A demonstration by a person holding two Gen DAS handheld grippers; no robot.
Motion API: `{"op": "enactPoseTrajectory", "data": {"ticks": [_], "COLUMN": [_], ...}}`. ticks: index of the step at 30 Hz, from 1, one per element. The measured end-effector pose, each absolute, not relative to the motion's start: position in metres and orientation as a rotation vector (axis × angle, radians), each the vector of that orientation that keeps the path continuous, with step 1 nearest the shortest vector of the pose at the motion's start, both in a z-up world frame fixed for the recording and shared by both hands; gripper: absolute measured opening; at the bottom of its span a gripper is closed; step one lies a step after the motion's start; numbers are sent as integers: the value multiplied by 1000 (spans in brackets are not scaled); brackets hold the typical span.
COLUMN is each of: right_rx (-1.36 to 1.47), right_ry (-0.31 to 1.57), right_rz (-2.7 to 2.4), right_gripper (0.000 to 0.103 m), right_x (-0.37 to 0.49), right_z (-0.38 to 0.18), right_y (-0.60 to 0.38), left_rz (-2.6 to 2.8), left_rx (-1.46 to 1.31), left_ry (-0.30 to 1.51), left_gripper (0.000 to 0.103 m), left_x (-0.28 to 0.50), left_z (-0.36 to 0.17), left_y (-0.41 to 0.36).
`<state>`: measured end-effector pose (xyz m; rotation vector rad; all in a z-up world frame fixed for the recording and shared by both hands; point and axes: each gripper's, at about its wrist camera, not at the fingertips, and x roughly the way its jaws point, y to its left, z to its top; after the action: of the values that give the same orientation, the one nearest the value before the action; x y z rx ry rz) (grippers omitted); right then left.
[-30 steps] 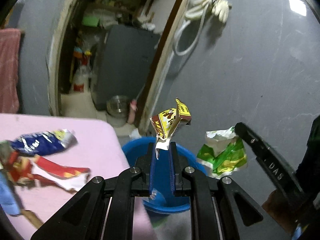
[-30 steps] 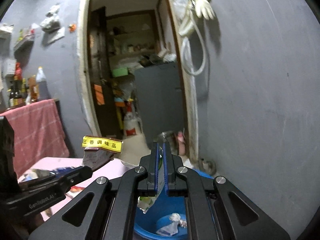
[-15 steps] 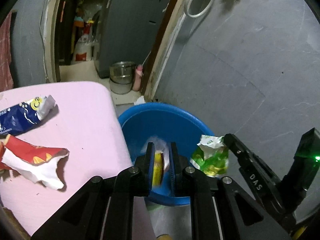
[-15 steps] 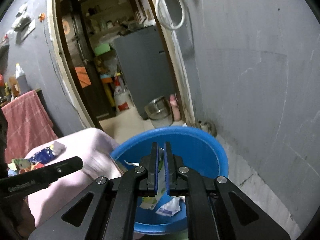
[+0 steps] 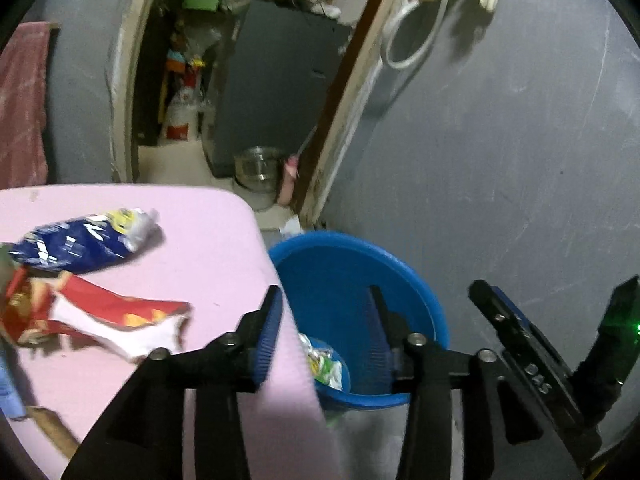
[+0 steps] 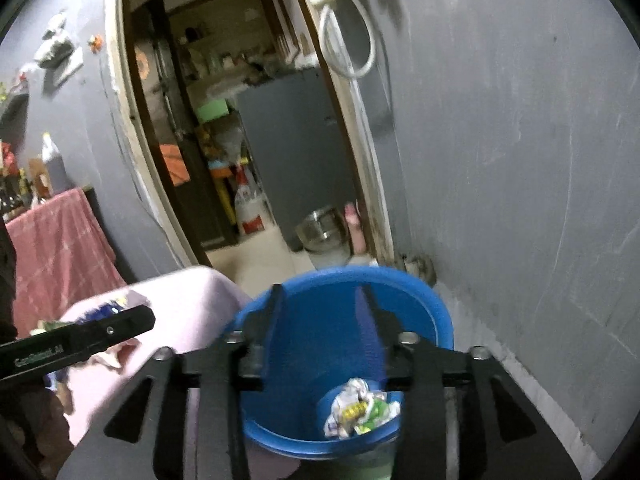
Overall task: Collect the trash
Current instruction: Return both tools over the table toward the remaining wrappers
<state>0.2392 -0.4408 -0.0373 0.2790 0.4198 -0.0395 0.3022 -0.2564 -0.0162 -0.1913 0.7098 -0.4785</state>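
Observation:
A blue bucket [image 5: 416, 280] stands on the floor against the right edge of the pink table [image 5: 208, 232]. Crumpled wrappers [image 5: 326, 364] lie in its bottom, also seen as wrappers [image 6: 360, 408] in the right wrist view. My left gripper [image 5: 324, 320] hangs over the bucket, jaws opening, nothing between them. My right gripper [image 6: 320, 320] hangs over the same bucket [image 6: 416, 284], jaws opening and empty. One right-gripper finger [image 5: 516, 332] shows beside the bucket. On the table lie a blue wrapper [image 5: 80, 244] and a red-and-white wrapper [image 5: 116, 320].
A grey wall [image 5: 500, 140] rises right behind the bucket. A doorway [image 6: 240, 140] opens to a room with a grey cabinet [image 6: 296, 140] and a steel pot [image 6: 324, 228] on the floor. A red cloth [image 6: 56, 256] hangs at left.
Both grippers sank toward the bucket and went from shut to open. The yellow carton left my left jaws and the green wrapper left my right jaws; both now lie in the bucket.

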Motion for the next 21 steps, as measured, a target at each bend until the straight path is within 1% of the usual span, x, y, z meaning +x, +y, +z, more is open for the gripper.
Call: {"op": "enactPoseTrajectory", "data": {"ticks": [2, 4, 5, 6, 8, 10, 13, 14, 15, 16, 18, 21], "right_rx": [271, 258, 251, 250, 241, 230, 212, 206, 200, 194, 181, 164], "right_ry": [379, 349, 331, 318, 279, 256, 222, 210, 201, 191, 170, 147], "right_rz": [-31, -25, -19, -15, -5, 4, 21, 26, 30, 31, 38, 52], "right_gripper": [51, 54, 58, 67, 76, 79, 87, 91, 95, 97, 102, 103], "right_x": [229, 220, 214, 211, 199, 193, 181, 177, 176, 172, 162, 154], "right_z": [-26, -14, -6, -1, 11, 20, 36, 41, 43, 47, 52, 61], "right_y": [-435, -427, -423, -420, -412, -405, -392, -388, -384, -380, -371, -359], "left_rz": [-463, -446, -437, -430, -420, -403, -389, -383, -372, -363, -348, -331], "left_rx": [-195, -185, -183, -184, -187, -186, -184, -179, -177, -180, -193, -202], "left_ry": [665, 623, 599, 578, 535, 500, 455, 443, 429, 415, 382, 359], "left_gripper": [43, 51, 53, 57, 62, 74, 76, 79, 85, 87, 88, 88], "left_x": [295, 286, 283, 278, 266, 257, 242, 238, 233, 226, 216, 202], "left_z": [-5, 6, 12, 17, 28, 37, 49, 52, 55, 59, 65, 71], "left_y": [-244, -232, -226, -221, -208, -196, -183, -179, -173, -168, -156, -140]}}
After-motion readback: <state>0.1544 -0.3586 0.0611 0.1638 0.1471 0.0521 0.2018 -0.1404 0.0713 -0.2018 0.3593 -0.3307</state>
